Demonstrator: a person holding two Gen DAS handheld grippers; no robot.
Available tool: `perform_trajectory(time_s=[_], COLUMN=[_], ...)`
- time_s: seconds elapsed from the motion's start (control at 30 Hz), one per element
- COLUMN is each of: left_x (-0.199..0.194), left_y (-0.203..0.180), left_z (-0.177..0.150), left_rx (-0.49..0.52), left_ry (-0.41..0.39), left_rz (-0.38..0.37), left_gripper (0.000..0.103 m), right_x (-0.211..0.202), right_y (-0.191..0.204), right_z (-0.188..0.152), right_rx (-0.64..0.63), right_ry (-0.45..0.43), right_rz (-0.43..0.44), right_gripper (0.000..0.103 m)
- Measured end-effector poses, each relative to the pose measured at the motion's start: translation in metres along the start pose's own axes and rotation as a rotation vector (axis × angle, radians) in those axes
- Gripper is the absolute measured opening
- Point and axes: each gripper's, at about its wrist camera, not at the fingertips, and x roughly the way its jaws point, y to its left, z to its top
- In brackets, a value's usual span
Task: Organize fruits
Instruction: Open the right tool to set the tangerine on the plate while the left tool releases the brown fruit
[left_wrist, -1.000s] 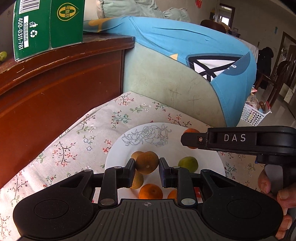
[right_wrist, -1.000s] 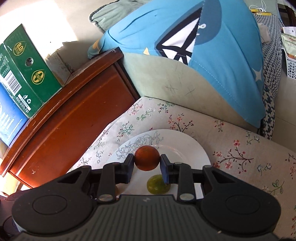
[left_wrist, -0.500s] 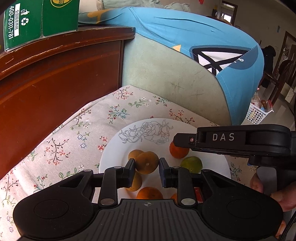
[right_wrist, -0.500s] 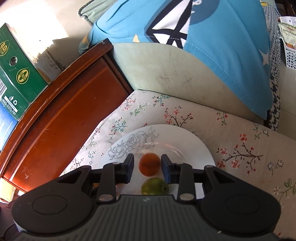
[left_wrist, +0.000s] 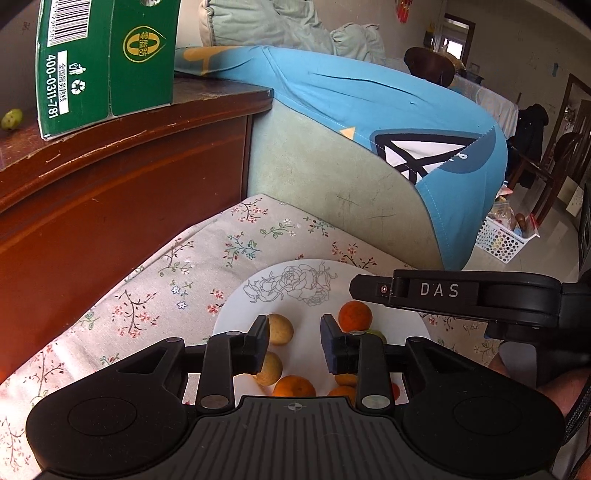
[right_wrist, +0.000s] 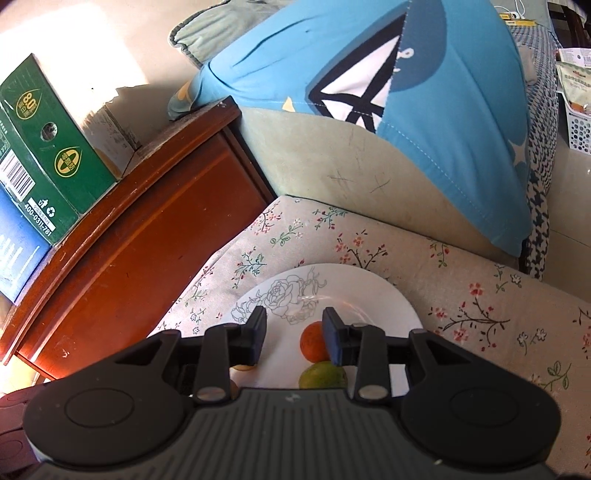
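Observation:
A white plate (left_wrist: 240, 306) with a rose drawing lies on the floral cloth and holds several fruits. In the left wrist view my left gripper (left_wrist: 294, 341) is open and empty above the plate, with a yellowish fruit (left_wrist: 281, 328) beside its left finger and an orange one (left_wrist: 355, 315) beyond its right finger. The right gripper's body (left_wrist: 443, 291) reaches in from the right. In the right wrist view my right gripper (right_wrist: 294, 334) is open and empty over the plate (right_wrist: 369, 291), with an orange fruit (right_wrist: 313, 341) and a green fruit (right_wrist: 321, 374) below it.
A red-brown wooden cabinet (left_wrist: 110, 184) stands at the left with a green carton (left_wrist: 107, 62) on top. A sofa arm (left_wrist: 332, 184) draped in blue cloth (left_wrist: 369, 110) rises behind the plate. A white basket (left_wrist: 502, 240) stands on the floor at far right.
Both grippers have opened and let go of their fruits. The left one's yellowish-orange fruit and the right one's orange fruit now lie on the plate. Both grippers have drawn back a little.

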Motion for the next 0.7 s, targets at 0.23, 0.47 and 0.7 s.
perform_trajectory(time_s=[0.23, 0.47, 0.7], left_x=[-0.038, -0.07, -0.086], left_y=[0.015, 0.035, 0.046], left_z=[-0.006, -0.017, -0.036], left_rx=[-0.041, -0.112, -0.144], left_ry=[-0.009, -0.017, 0.013], left_rz=[0.061, 0.094, 0.117], left_gripper=[0.049, 0.049, 0.051], right_x=[-0.031, -0.063, -0.085], right_y=[0.02, 0.035, 0.045], right_z=[-0.006, -0.023, -0.046], right_rx=[-0.053, -0.078, -0.101], right_ry=[-0.026, -0.026, -0.013], right_rz=[0.019, 0.053, 0.071], right_gripper=[0.038, 0.04, 0.04])
